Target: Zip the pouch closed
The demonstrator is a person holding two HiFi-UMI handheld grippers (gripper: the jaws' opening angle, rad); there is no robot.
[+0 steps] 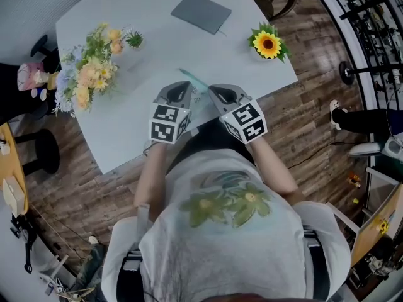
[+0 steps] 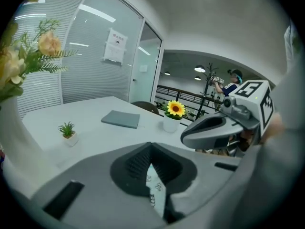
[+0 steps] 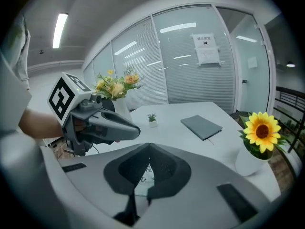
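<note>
left tool (image 1: 181, 90) and right tool (image 1: 223, 94) — both clamped shut on the pouch (image 1: 194, 79) — above the table (image 1: 126, 119).

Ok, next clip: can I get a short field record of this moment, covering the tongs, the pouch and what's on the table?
left tongs: shut on the pouch
right tongs: shut on the pouch
pouch: held edge-on between both tongs, over the table
zip: cannot tell
also on table: grey notebook, sunflower pot, bouquet, small potted plant
</note>
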